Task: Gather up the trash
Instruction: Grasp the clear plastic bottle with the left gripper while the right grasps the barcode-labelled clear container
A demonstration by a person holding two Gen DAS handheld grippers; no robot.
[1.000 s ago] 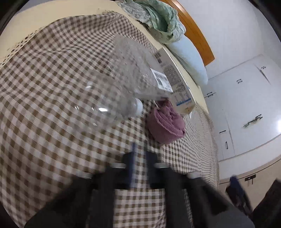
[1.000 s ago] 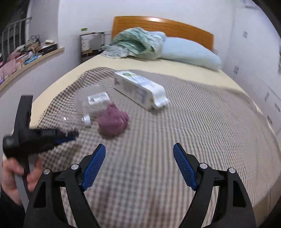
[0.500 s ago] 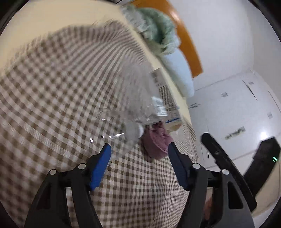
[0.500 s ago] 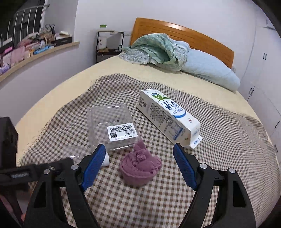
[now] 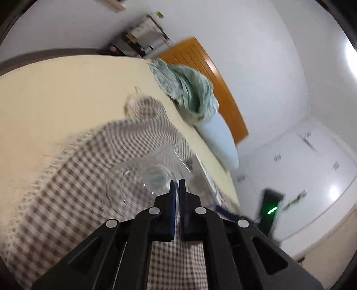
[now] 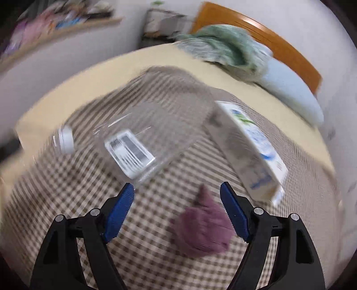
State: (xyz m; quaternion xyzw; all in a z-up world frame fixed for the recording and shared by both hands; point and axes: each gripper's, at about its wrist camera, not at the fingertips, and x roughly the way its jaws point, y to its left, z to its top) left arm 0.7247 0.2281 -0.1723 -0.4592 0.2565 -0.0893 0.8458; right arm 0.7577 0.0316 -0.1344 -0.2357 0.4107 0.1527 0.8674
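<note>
A clear plastic bottle (image 5: 133, 185) with a white cap (image 6: 64, 139) lies on the checked blanket (image 6: 67, 200). My left gripper (image 5: 177, 189) is shut on its crushed edge. In the right wrist view a clear plastic box (image 6: 145, 138) with a barcode label, a white milk carton (image 6: 252, 151) and a purple crumpled cloth (image 6: 205, 227) lie on the blanket. My right gripper (image 6: 177, 200) is open, hovering just above the purple cloth, which sits between the fingers.
A green blanket (image 5: 189, 89) and a pale blue pillow (image 5: 218, 140) lie at the orange headboard (image 6: 267, 38). White cupboards (image 5: 312, 178) stand to the right of the bed. A cluttered shelf (image 6: 55, 20) runs along the left wall.
My left gripper has closed on the clear bottle and tilted upward. My right gripper has moved forward and down over the purple cloth, still open.
</note>
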